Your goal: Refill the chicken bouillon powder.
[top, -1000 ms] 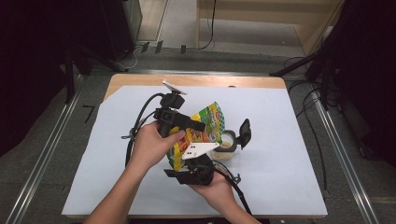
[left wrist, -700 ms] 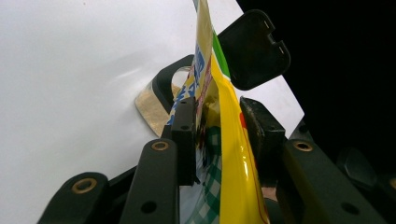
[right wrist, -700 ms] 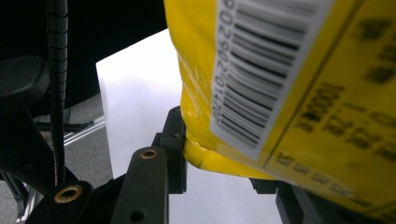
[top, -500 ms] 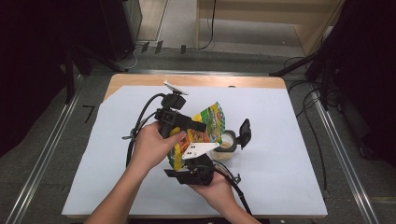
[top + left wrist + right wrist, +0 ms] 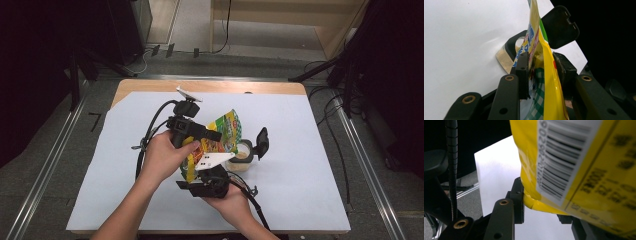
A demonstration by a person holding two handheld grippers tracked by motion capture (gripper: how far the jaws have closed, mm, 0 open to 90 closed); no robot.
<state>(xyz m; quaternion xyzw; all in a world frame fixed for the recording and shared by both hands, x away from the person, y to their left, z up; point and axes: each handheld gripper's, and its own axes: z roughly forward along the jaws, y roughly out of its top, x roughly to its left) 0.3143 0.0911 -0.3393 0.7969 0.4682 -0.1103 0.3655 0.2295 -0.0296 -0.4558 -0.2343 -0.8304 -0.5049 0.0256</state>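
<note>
- The desk [image 5: 310, 165], under a white sheet, carries the work at its middle; I keep everything over that sheet so spills land on it.
- The yellow snack pouch [image 5: 220, 142] is held up off the desk between my two grippers, tilted with its mouth toward the small container on the right. I judge it light, soft and crinkly, with glossy film that will slip if I relax; it will buckle rather than hold shape, so two grips on opposite edges suit it.
- The left gripper [image 5: 197, 131] comes in from the far left, its jaws pinching the upper part of the pouch; in the left gripper view the pads [image 5: 522, 67] press the film from both sides with the pouch [image 5: 541, 82] sandwiched between them.
- The right gripper [image 5: 207, 177], nearer to me, takes the lower end; its jaws nip the folded bottom corner of the pouch [image 5: 574, 170], one pad [image 5: 517, 200] touching the seam. The seam is the stiffest place to hold.
- The clear container [image 5: 243, 155] sits just right of the pouch, its black flip lid [image 5: 261, 141] standing open; it looks light enough to skid if bumped.
</note>
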